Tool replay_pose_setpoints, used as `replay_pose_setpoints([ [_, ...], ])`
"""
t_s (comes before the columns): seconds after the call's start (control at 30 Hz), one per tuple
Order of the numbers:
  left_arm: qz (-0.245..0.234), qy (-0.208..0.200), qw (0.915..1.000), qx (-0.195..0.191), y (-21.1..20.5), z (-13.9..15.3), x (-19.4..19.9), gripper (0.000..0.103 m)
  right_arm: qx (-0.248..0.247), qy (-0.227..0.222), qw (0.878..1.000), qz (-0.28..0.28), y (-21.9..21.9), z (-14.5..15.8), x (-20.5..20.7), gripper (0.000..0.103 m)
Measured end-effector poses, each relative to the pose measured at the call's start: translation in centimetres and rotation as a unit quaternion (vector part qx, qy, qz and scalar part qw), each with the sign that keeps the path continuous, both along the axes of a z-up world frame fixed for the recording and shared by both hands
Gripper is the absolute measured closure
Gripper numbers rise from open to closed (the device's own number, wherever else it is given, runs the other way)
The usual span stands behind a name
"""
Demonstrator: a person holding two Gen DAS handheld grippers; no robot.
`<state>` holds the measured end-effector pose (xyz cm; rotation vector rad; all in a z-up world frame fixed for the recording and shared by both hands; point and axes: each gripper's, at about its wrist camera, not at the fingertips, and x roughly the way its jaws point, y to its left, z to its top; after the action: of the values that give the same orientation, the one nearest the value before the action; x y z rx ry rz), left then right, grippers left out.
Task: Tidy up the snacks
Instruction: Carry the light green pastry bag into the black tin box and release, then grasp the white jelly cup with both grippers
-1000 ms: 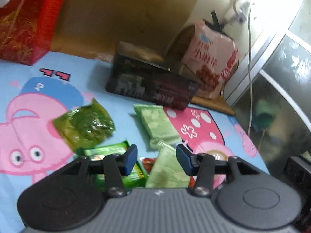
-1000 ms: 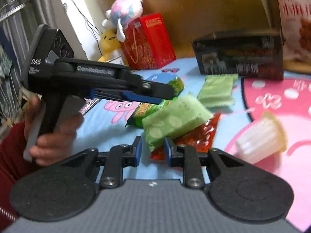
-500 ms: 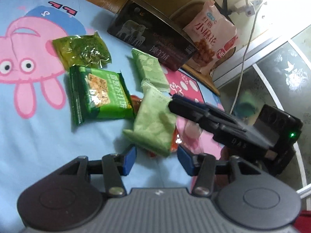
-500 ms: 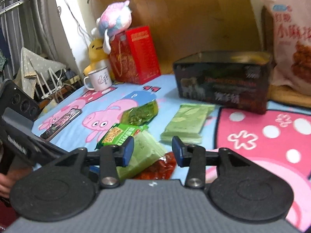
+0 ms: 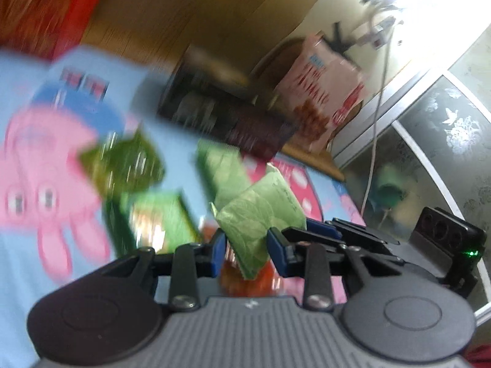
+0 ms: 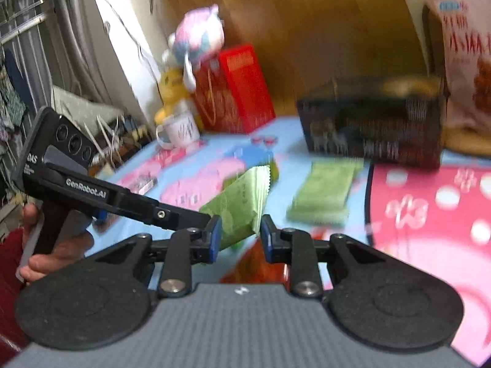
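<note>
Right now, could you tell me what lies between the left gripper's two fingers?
A light green snack packet, tilted up off the mat; the left gripper straddles it in the left wrist view.

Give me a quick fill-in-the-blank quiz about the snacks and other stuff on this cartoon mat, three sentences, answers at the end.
1. The packet raised between the fingers of the left gripper is light ___.
2. The white mug stands beside a ___ box.
3. The cartoon pig printed on the mat is ___.
Missing words: green; red; pink.
</note>
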<state>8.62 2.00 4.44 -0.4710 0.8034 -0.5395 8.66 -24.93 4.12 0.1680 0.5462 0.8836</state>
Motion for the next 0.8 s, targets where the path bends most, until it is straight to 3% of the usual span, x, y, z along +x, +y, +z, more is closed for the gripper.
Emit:
replay_pose_setpoints([
  [0.17, 0.001, -0.069, 0.9970, 0.036, -1.5, 4.3, 5.3, 0.074, 0.014, -0.026, 0.999, -0.039, -0.3, 2.6, 3.7, 0.074],
  [0.4, 0.021, -0.097, 0.9920, 0.078, -4.4, 6.1, 15.1, 0.068, -0.011, -0.023, 0.995, -0.095, 0.4, 4.1, 12.0, 0.074],
  [0.43, 0.033, -0.100, 0.9903, 0.091, -4.8, 5.8, 16.1, 0.067, -0.013, -0.017, 0.995, -0.094, 0.6, 3.9, 13.2, 0.072],
  [0.5, 0.069, -0.105, 0.9830, 0.133, -5.5, 5.2, 18.1, 0.055, -0.032, -0.015, 0.995, -0.090, 1.6, 3.2, 15.3, 0.069],
  [0.53, 0.084, -0.104, 0.9790, 0.154, -5.8, 4.8, 18.8, 0.055, -0.050, -0.018, 0.994, -0.095, 2.1, 2.8, 16.0, 0.057],
  [0.57, 0.092, -0.100, 0.9778, 0.160, -5.7, 4.7, 18.9, 0.054, -0.065, -0.025, 0.992, -0.103, 2.2, 2.6, 16.3, 0.051],
  [0.6, 0.094, -0.096, 0.9793, 0.151, -5.3, 4.5, 18.7, 0.055, -0.071, -0.032, 0.991, -0.108, 2.1, 2.5, 16.2, 0.051],
  [0.7, 0.090, -0.112, 0.9817, 0.125, -3.8, 4.6, 16.2, 0.055, -0.037, -0.043, 0.992, -0.111, 0.2, 2.9, 14.6, 0.049],
  [0.8, 0.090, -0.120, 0.9823, 0.112, -2.4, 4.2, 12.9, 0.054, -0.015, -0.057, 0.991, -0.122, -2.1, 2.9, 11.8, 0.038],
])
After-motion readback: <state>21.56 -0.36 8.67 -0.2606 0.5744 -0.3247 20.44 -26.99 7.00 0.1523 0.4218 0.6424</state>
